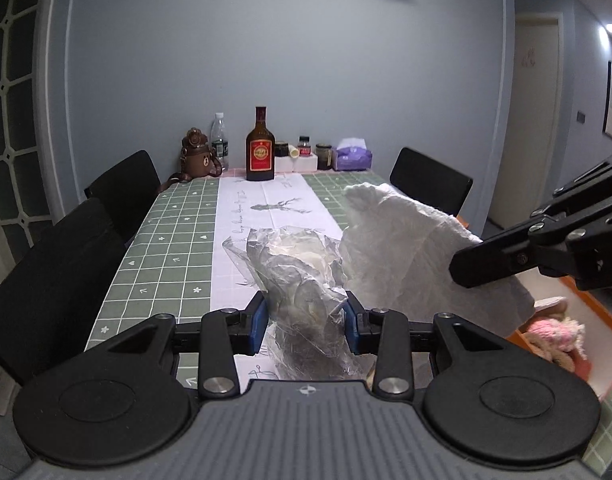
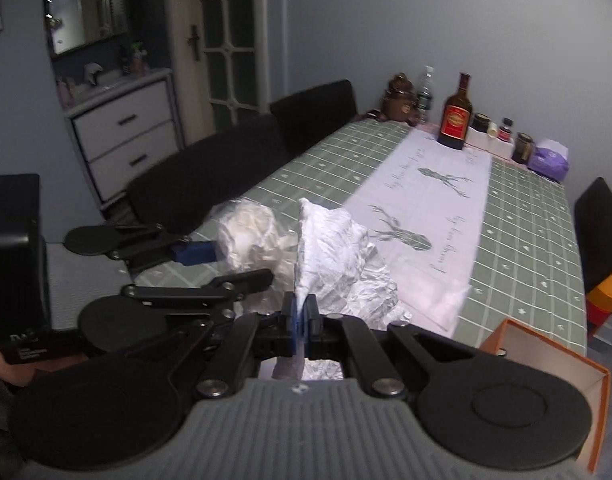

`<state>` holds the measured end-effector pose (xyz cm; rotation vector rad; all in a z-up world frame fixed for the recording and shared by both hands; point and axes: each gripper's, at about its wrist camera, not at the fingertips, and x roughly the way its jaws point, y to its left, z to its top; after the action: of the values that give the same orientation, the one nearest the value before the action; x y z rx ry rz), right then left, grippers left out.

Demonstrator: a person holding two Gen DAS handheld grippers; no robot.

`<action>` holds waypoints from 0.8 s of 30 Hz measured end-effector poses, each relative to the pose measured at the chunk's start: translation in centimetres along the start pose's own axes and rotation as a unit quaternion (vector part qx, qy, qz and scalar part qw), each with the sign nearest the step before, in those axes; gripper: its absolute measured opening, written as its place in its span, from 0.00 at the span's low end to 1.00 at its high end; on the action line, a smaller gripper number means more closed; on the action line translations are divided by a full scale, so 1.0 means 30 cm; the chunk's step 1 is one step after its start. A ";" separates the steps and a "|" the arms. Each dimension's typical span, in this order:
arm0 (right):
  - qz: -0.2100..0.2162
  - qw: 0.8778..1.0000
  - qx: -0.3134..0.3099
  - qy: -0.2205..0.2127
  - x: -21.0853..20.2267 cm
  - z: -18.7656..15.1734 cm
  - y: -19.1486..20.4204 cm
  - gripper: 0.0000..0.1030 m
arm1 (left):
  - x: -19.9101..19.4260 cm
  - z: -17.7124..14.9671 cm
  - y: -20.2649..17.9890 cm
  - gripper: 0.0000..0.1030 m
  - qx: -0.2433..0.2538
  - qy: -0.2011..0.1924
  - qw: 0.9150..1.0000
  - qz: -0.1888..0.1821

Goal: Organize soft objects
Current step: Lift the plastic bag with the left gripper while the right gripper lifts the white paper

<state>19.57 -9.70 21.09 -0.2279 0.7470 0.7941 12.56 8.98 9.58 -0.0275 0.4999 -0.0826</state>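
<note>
My left gripper [image 1: 306, 322] is shut on a crumpled clear plastic bag [image 1: 295, 268] with something white inside, held above the table. In the right wrist view the same bag [image 2: 247, 236] shows as a white bundle at the left gripper's blue pads [image 2: 195, 254]. My right gripper [image 2: 304, 320] is shut on a thin white crinkled cloth [image 2: 338, 256] that stands up from the jaws. In the left wrist view that cloth [image 1: 402, 252] hangs to the right of the bag, with the right gripper's black fingers [image 1: 506, 258] pinching its edge.
An orange box [image 2: 554, 364] with a white inside stands at the near right; a pink plush toy [image 1: 554, 334] lies in it. The green checked tablecloth [image 1: 169, 248] has a white runner. A brown bottle [image 1: 259, 152], jars, a tissue pack [image 1: 352, 156] and a bear bag stand at the far end. Black chairs [image 1: 57, 280] line both sides.
</note>
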 end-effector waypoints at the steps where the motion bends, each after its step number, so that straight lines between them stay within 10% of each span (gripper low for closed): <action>1: 0.010 1.000 0.002 -0.004 -0.020 -0.005 0.014 0.00 | -0.026 -0.005 0.006 0.42 -0.006 -0.005 1.000 -0.004; 8: 0.021 1.000 0.010 -0.008 -0.090 -0.063 0.051 0.00 | -0.116 -0.055 0.000 0.42 -0.019 -0.012 0.999 -0.041; 16: -0.008 0.994 0.064 0.091 0.127 -0.310 -0.041 0.00 | -0.045 -0.237 -0.012 0.42 -0.039 0.053 0.995 -0.077; 24: 0.037 0.985 0.139 0.090 0.344 -0.463 -0.055 0.00 | -0.035 -0.342 0.079 0.42 -0.093 0.075 0.991 -0.051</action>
<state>18.32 -11.28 3.84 -0.0191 1.0319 0.7355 6.89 11.38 0.97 -0.2312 0.6560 -0.1392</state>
